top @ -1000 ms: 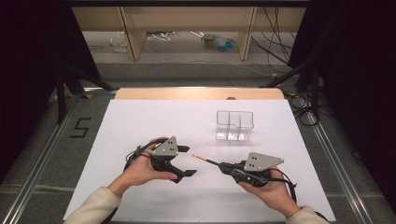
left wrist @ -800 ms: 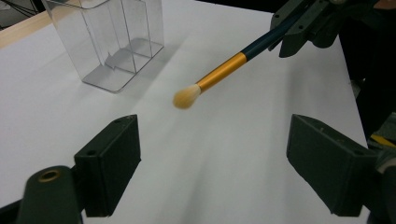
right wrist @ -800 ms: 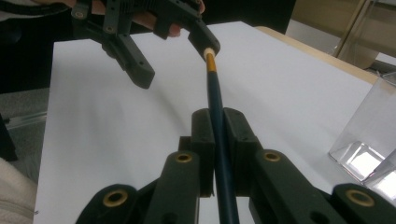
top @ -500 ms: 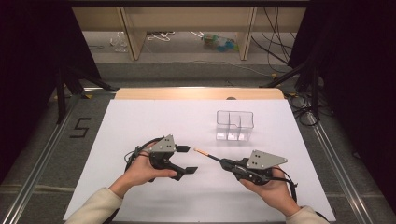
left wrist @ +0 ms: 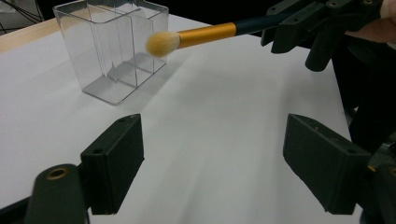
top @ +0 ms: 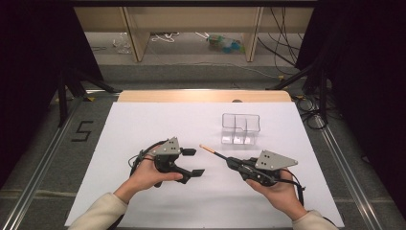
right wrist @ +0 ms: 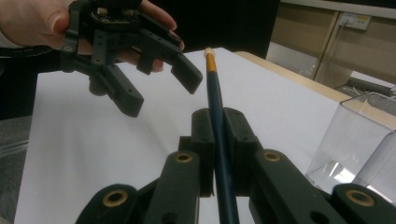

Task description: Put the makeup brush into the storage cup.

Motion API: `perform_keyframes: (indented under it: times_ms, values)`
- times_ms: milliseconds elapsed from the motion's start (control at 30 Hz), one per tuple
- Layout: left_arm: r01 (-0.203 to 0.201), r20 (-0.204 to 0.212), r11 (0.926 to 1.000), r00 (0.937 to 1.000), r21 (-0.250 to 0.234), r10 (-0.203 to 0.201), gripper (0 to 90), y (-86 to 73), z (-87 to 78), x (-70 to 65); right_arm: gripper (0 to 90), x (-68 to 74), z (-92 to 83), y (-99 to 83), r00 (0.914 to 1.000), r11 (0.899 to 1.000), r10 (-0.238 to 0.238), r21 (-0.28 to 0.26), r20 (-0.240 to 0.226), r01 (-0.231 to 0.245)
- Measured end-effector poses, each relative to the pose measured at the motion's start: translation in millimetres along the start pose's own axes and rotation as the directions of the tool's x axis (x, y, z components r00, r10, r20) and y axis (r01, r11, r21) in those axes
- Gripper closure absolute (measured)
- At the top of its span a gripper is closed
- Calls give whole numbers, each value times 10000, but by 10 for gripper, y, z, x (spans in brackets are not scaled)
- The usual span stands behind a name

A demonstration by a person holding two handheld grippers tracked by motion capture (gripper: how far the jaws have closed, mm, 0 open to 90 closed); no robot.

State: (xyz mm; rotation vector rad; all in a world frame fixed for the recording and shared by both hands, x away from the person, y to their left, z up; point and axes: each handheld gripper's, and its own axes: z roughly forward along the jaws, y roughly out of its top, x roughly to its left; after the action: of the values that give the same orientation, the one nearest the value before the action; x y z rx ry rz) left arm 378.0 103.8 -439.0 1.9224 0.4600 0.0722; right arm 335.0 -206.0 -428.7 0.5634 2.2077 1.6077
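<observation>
Two grippers sit over the near half of the white sheet that covers the table, and we see wide bare white around them on every side, with the sheet's left and right borders well away from either hand. Beyond its far border runs a strip of wooden table edge. We find one fixed obstacle, a clear divided container, standing upright on the right half, ahead of the right gripper and apart from it. That gripper's jaws are clamped on the dark handle of a makeup brush, which runs straight out between them, gold ferrule and pale bristle tip forward. In the left gripper view the bristles hang in the air just beside the container's near corner, above the sheet. We see the left gripper with its jaws spread wide and nothing between them, the brush tip near its upper jaw but apart.
</observation>
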Motion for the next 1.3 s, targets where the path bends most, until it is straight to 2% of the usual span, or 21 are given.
perform_keyframes:
  times_ms: [33, 100, 167, 233, 367, 433, 500, 567, 633, 700, 733, 800, 867, 933, 1033, 1167, 1200, 1300]
  values:
    - [86, 111, 9999, 9999, -110, -85, 212, 4, 4, 2, 844, 3, 6, 3, 9999, 9999, 39, -115, 110, -38]
    - [447, 136, 9982, 9989, -389, -442, 220, 19, 14, -12, 845, -19, 12, 22, 10000, 9997, -31, -262, 33, 32]
    - [443, 264, 9969, 9987, -651, -426, 228, 43, 24, 3, 844, -24, 11, 44, 10000, 9998, -18, -178, 77, 19]
    - [823, 357, 9924, 9962, -917, -793, 239, 56, 39, -8, 844, -28, 36, 64, 9999, 9994, -2, -354, 121, 7]
    - [1131, 465, 9861, 9930, -1218, -1081, 255, 72, 50, -7, 844, -36, 60, 104, 9999, 9987, -68, -500, 86, 72]
    - [1376, 593, 9790, 9897, -1504, -1300, 270, 81, 58, 1, 844, -37, 77, 110, 10000, 9980, -66, -632, 30, 68]
    - [1698, 747, 9679, 9845, -1852, -1584, 292, 96, 69, 7, 844, -31, 73, 112, 9999, 9987, -30, -499, 115, 36]
    - [1714, 876, 9630, 9838, -2079, -1562, 310, 113, 80, 14, 844, -29, 75, 112, 9999, 9986, -19, -522, 115, 25]
    - [2086, 957, 9515, 9768, -2259, -1914, 326, 125, 94, -4, 844, -33, 83, 113, 10000, 9975, -21, -706, 36, 23]
    - [2171, 1069, 9461, 9747, -2404, -1965, 335, 136, 109, -6, 844, -32, 80, 113, 10000, 9977, 21, -675, 14, -20]
    - [2101, 1115, 9466, 9759, -2446, -1878, 338, 141, 117, -3, 844, -32, 73, 113, 10000, 9982, 16, -597, 82, -11]
    - [2332, 1133, 9398, 9709, -2499, -2108, 344, 147, 132, -22, 844, -30, 75, 113, 10000, 9980, 26, -630, 49, -23]
    - [2375, 1166, 9366, 9699, -2576, -2139, 347, 153, 145, -24, 844, -27, 75, 116, 10000, 9979, 17, -641, 68, -13]
    - [2317, 1185, 9365, 9711, -2631, -2070, 352, 159, 154, -23, 844, -26, 74, 116, 9999, 9981, -4, -622, 103, 10]
    - [2467, 1184, 9318, 9677, -2664, -2224, 355, 168, 171, -37, 844, -25, 74, 117, 9999, 9980, -48, -631, 140, 56]
    - [2387, 1237, 9322, 9694, -2720, -2121, 360, 186, 188, -36, 844, -24, 84, 112, 10000, 9974, -19, -721, 98, 26]
    - [2585, 1223, 9258, 9648, -2756, -2330, 361, 191, 194, -45, 844, -23, 91, 110, 9999, 9967, -14, -809, 120, 24]
    - [2586, 1245, 9233, 9647, -2839, -2319, 363, 200, 206, -39, 844, -22, 77, 116, 9999, 9978, -44, -661, 161, 55]
